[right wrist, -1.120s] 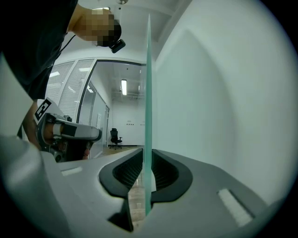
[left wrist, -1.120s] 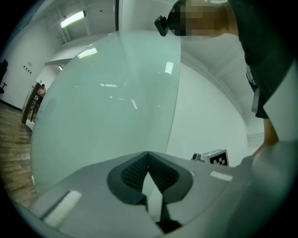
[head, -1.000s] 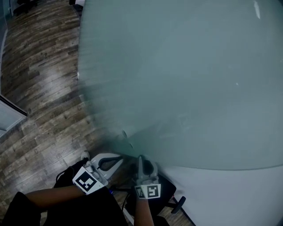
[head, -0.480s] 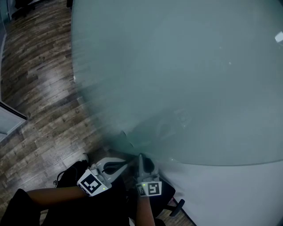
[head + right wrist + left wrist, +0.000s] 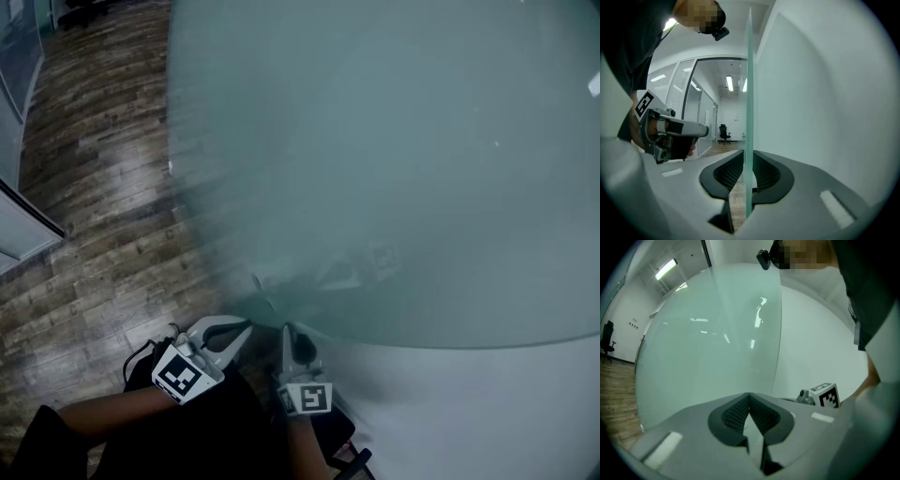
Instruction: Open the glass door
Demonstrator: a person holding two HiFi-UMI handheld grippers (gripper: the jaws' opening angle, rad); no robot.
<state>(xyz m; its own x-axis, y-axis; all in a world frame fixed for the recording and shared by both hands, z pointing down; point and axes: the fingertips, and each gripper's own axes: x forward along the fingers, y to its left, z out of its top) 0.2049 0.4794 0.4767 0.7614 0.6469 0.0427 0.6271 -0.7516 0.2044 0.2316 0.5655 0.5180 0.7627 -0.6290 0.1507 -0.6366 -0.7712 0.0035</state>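
The frosted glass door (image 5: 394, 159) fills most of the head view, and its free edge runs down to my two grippers. My right gripper (image 5: 286, 330) has this edge (image 5: 749, 70) between its two pads and is shut on it. In the right gripper view (image 5: 748, 158) the pane stands upright between the jaws. My left gripper (image 5: 244, 328) is just left of it, shut and empty (image 5: 749, 397), with its tips close to the door's face (image 5: 708, 343). The left gripper (image 5: 705, 130) also shows in the right gripper view, beside the pane.
Dark wooden floor (image 5: 94, 187) lies to the left of the door. A white wall (image 5: 487, 412) stands to the right. A glass partition (image 5: 19, 234) is at the far left. A black office chair (image 5: 723, 132) stands far down the room.
Both grippers have slid a little to the left and up in the head view, with the door's edge moving along with the right one. Neither gripper's jaws have changed.
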